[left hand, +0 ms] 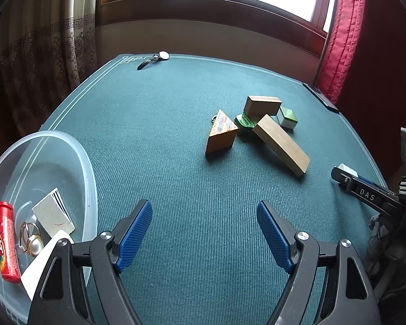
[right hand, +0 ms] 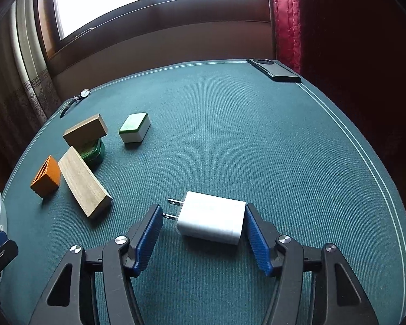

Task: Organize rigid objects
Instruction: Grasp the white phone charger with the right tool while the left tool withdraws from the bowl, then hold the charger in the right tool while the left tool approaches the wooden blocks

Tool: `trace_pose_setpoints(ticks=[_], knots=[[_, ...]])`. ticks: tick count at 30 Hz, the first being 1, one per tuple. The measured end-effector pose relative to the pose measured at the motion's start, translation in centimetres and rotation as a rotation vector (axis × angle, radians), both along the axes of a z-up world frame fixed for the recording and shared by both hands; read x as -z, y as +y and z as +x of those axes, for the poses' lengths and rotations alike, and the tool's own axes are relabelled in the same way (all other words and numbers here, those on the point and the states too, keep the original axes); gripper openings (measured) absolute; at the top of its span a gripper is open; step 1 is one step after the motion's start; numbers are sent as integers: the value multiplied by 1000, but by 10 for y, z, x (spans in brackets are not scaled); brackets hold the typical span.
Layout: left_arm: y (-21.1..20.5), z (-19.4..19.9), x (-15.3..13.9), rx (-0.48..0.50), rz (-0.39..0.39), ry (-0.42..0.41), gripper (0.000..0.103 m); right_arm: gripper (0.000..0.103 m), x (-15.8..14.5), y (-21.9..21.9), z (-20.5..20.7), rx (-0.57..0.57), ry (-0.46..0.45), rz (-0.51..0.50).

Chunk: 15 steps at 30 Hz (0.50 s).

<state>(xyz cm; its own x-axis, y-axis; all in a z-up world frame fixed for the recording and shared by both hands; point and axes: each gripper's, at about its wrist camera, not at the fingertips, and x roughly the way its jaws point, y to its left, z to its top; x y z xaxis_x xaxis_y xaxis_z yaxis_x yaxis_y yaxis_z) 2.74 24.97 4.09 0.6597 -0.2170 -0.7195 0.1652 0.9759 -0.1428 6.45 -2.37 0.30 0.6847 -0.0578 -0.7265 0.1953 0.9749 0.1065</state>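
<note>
The right hand-held gripper point(right hand: 201, 228) stands wide open around the white wall charger point(right hand: 211, 220) lying on the bench point(right hand: 257, 140); light, stiff and smooth-cased, it is probably best pinched across its flat body, clear of the prongs.

Each gripper, the left gripper point(left hand: 204, 233) and the right gripper point(right hand: 201, 237), had black angular arms with triangular cut-outs, round silver screws at the joints, and blue cross-hatched pads point(left hand: 134, 237) on the fingers; the right one's side bore white letters "DAS"
</note>
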Motion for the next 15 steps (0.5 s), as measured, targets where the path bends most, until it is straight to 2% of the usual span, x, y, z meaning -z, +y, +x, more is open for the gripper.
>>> trace_pose_setpoints(ticks=[7,15], knots=[[-21,14,1,40,11,7,81,64,0,-19,-12,11,-2,1],[-65,27,7,123,33,30,81,64,0,-36,-21,12,-18,41]])
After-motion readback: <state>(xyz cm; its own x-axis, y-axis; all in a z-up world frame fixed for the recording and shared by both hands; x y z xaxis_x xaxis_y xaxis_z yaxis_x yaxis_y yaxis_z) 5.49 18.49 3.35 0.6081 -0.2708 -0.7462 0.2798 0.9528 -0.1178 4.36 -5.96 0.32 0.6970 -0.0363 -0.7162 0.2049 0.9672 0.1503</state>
